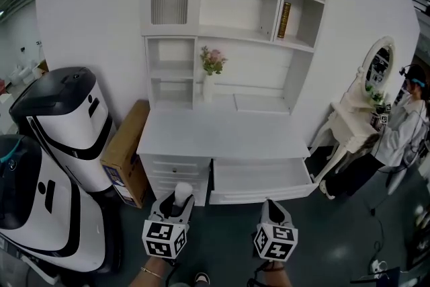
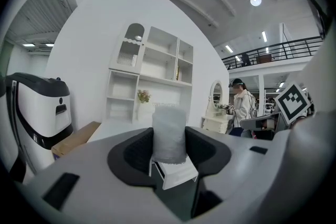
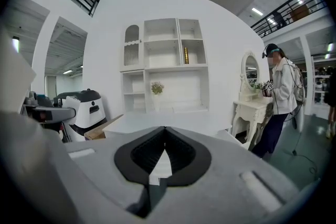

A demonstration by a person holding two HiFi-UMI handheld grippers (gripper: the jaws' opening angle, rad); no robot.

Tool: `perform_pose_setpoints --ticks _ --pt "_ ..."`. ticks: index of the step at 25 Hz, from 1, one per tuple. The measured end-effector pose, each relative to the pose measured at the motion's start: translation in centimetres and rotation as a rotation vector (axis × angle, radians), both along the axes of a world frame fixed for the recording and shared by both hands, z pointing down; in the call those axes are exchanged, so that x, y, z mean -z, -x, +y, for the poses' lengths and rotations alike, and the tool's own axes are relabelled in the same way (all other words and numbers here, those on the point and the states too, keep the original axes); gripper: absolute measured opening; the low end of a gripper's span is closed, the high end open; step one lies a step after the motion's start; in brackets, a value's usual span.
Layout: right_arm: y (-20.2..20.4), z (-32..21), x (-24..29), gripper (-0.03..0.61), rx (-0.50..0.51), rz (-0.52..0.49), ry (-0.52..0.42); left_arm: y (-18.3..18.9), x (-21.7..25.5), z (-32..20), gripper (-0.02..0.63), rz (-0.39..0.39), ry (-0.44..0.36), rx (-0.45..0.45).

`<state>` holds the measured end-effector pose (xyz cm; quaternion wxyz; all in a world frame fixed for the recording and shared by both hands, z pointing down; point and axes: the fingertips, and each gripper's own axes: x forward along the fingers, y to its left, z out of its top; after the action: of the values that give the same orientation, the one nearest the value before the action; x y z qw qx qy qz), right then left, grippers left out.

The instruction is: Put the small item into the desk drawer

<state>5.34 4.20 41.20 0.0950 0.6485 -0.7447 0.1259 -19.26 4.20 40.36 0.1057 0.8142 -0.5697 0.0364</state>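
In the head view my left gripper (image 1: 177, 205) is shut on a small white cylinder (image 1: 182, 194) that stands upright between its jaws. The left gripper view shows that small item (image 2: 169, 132) pressed between the black pads (image 2: 135, 152) of my left gripper (image 2: 169, 139). My right gripper (image 1: 271, 210) hangs beside it; the tips of the right gripper (image 3: 165, 131) meet, with nothing between them. Ahead of both stands the white desk (image 1: 222, 133), whose wide right drawer (image 1: 259, 179) is pulled out. Both grippers are short of the drawer's front.
Two white-and-black machines (image 1: 64, 117) stand at the left, with a cardboard box (image 1: 125, 154) leaning against the desk. A shelf unit with a flower vase (image 1: 212, 65) rises behind the desk. A vanity table (image 1: 356, 121) and a person (image 1: 410, 119) are at the right.
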Motion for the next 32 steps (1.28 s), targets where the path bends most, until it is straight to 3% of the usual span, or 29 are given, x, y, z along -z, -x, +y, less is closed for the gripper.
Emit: perform_pose_setpoints --ticks 15,32 --pt "-4.3 -6.9 -2.6 0.006 -0.089 -0.036 0.06 -3.2 -1.6 -8.7 0.176 -0.024 0.047 -0.061" --pt "-4.5 -22.8 0.7 0.006 -0.204 -0.014 0.015 -4.5 1.5 -28.3 0.176 -0.021 0.001 -0.202"
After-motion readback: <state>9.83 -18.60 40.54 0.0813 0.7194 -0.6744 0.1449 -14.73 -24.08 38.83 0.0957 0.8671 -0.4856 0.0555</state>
